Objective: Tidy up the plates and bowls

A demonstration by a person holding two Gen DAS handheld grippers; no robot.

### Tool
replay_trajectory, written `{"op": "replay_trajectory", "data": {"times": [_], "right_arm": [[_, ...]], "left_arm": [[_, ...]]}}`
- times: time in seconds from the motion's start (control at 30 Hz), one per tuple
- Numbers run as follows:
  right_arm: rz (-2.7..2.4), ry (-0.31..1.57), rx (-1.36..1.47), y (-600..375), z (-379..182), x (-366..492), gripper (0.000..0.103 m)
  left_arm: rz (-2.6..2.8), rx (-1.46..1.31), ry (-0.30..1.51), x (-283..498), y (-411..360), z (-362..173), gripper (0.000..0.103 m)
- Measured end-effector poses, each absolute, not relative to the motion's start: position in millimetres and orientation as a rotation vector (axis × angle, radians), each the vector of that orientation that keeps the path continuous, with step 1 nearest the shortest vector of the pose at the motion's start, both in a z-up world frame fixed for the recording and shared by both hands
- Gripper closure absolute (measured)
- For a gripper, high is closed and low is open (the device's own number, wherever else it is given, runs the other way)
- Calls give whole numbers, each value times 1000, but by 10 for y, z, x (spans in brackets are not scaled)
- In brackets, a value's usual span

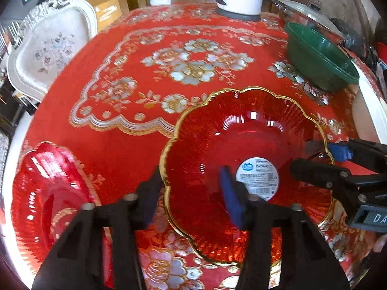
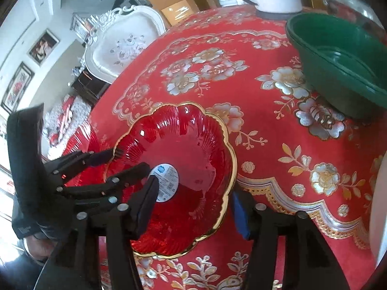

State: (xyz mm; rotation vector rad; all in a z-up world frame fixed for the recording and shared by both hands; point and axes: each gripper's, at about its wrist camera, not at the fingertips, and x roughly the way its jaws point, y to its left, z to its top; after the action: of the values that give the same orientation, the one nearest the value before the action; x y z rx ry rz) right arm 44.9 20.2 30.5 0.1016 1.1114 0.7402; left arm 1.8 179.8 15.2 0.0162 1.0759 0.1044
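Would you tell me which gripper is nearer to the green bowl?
Right. The right gripper straddles the red bowl's rim on the side toward the green bowl; the left gripper straddles the opposite rim, farther away.

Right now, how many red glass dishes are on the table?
2. A gold-rimmed red bowl sits near the table's front between both grippers; a second red dish lies at the left edge. Others may be hidden outside the frame.
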Motion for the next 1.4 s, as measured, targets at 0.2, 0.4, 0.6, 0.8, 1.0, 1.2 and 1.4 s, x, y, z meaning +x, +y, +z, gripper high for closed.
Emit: {"op": "replay_trajectory", "data": {"times": [0.2, 0.4, 0.6, 0.8, 1.0, 1.2, 1.4], "right_arm": [[756, 1096, 61, 170, 297, 438, 58], [784, 1120, 187, 50, 259, 471, 58], [749, 1136, 137, 110, 281, 472, 58], [749, 1172, 157, 100, 278, 531, 52], [797, 1170, -81, 264, 327, 473, 51], [695, 1188, -193, 247, 337, 553, 81], [706, 1178, -270, 338, 337, 494, 81]], "left_arm": [[112, 15, 1069, 11, 1843, 165, 75], [135, 36, 1046, 25, 1819, 238, 76], [118, 28, 1071, 43, 1819, 174, 75], [116, 28, 1072, 49, 1811, 166, 75], [112, 29, 1074, 59, 1818, 170, 75], [107, 28, 1075, 61, 1798, 165, 75], [110, 31, 1082, 54, 1798, 162, 75]]}}
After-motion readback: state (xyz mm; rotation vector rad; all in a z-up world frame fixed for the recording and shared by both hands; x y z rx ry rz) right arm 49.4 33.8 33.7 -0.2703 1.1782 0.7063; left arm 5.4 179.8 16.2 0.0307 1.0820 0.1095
